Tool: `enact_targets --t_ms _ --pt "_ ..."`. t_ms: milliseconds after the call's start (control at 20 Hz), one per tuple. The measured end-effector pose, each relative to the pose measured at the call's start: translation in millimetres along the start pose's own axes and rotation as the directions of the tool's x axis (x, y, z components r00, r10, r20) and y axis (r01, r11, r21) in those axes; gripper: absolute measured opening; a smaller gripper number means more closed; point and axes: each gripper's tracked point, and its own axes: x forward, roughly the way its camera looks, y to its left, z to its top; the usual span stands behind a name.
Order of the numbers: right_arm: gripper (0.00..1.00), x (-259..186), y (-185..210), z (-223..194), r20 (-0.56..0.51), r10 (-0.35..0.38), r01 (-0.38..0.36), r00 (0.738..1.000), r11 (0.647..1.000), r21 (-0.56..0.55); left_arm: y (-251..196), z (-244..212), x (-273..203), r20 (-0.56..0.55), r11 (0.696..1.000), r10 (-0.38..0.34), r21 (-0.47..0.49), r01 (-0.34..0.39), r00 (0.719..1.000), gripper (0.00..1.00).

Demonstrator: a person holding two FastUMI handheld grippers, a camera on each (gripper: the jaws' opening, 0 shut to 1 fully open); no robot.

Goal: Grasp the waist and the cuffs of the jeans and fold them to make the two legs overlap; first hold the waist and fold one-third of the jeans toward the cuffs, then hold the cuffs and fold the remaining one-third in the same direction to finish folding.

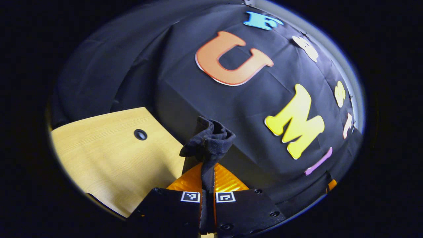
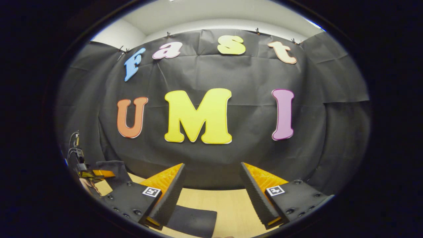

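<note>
In the left gripper view my left gripper (image 1: 208, 169) is shut on a bunched edge of the dark jeans (image 1: 210, 138). The cloth sticks up between the orange fingers (image 1: 188, 180), above the table. Which part of the jeans this is, I cannot tell. In the right gripper view my right gripper (image 2: 212, 165) is open with nothing between its fingers. It hangs over the wooden table (image 2: 231, 201). A flat piece of the jeans (image 2: 191, 219) lies just below its left finger. Far to the left the other gripper (image 2: 91, 173) holds up dark cloth (image 2: 112, 168).
The light wooden table (image 1: 109, 158) has a round black cable hole (image 1: 140, 134). The black cloth wall stands close behind the table in both views. Cables and a black mount (image 2: 75, 148) sit at the far left in the right gripper view.
</note>
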Motion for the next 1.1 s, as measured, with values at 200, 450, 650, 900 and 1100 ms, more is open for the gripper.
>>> enact_targets --t_ms 200,450,650,900,1100 --pt "0.96 0.3 -0.9 -7.1 -0.014 -0.006 0.006 1.0 1.0 0.004 -47.7 -19.8 -1.0 -0.027 0.983 -0.064 0.171 0.068 0.998 0.04" --pt "1.0 -6.4 -6.8 -17.4 -0.031 -0.013 0.013 0.999 1.0 0.018 -88.6 -72.6 -1.6 -0.125 0.923 -0.136 0.344 0.171 0.983 0.04" --pt "1.0 -9.7 -15.1 -25.1 -0.048 -0.027 0.028 0.998 1.0 0.008 -106.3 -114.2 0.8 -0.2 0.871 -0.158 0.432 0.232 0.967 0.03" --pt "1.0 -12.1 -27.0 -30.6 -0.062 -0.047 0.048 0.997 0.999 0.01 -113.2 -182.8 1.8 -0.325 0.81 -0.157 0.499 0.31 0.933 0.04" --pt "1.0 -15.7 -33.5 -33.2 -0.067 -0.056 0.056 0.996 0.998 0.004 -97.4 -237.2 2.4 -0.396 0.781 -0.106 0.535 0.323 0.912 0.04"
